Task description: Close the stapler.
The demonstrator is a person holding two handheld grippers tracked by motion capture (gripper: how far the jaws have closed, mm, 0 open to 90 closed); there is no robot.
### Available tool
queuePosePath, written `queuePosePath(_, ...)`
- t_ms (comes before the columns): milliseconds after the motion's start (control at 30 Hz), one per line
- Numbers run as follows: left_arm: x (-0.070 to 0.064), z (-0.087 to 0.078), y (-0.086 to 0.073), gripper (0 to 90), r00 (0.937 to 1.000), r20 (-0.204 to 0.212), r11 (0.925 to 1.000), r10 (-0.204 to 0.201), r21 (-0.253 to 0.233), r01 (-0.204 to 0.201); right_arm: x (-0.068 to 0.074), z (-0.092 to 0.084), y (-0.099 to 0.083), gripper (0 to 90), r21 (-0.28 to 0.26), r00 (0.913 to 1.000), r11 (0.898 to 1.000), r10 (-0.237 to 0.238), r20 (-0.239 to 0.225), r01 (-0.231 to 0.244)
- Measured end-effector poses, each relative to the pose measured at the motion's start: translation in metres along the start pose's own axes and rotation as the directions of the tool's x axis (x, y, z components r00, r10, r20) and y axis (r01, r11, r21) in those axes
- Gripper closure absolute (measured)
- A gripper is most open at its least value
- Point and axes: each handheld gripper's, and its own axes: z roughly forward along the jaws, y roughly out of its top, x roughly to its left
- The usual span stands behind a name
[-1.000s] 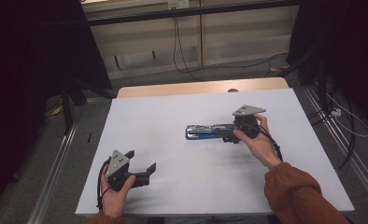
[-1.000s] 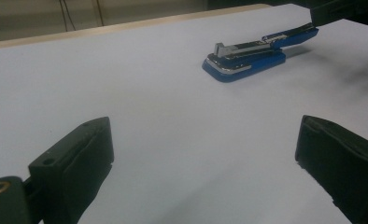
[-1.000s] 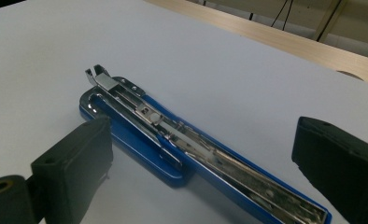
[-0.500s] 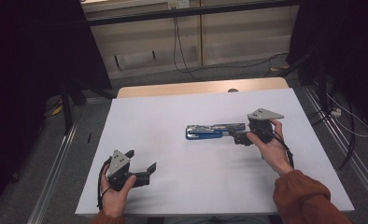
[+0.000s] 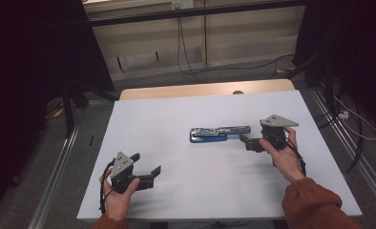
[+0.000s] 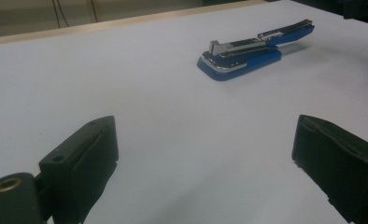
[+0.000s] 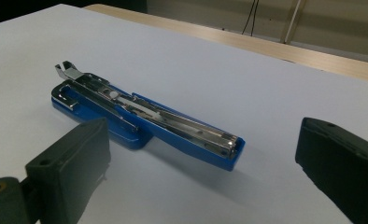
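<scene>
I hold both grippers with jaws spread wide, empty. My right gripper (image 5: 247, 142) sits just short of the blue stapler (image 7: 145, 119), which lies ahead between its jaws; my left gripper (image 5: 148, 167) is well apart from it.

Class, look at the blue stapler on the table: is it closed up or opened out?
Opened out. The stapler lies flat, its metal staple channel exposed and facing upward, with the blue arm stretched out away from the base.

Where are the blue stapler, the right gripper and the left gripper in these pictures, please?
blue stapler (image 5: 214, 134): high view, on its blue body.
right gripper (image 5: 246, 141): high view, midway between its open fingertips, beside the stapler's end.
left gripper (image 5: 147, 163): high view, midway between its open fingertips.
</scene>
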Motion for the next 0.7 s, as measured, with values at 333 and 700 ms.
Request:
queuePosePath(333,-0.001,0.01,0.01,7.3,0.9999,0.009,0.9997,0.008,-0.025,-0.008,-0.007,-0.009,-0.006,5.3,-0.009,1.0,1.0,0.0,-0.003,0.0)
queuePosePath(700,-0.001,0.051,0.023,7.0,0.9987,0.039,0.9989,0.033,-0.036,-0.032,-0.01,-0.006,-0.008,7.5,0.02,0.9997,1.0,-0.019,-0.015,0.019)
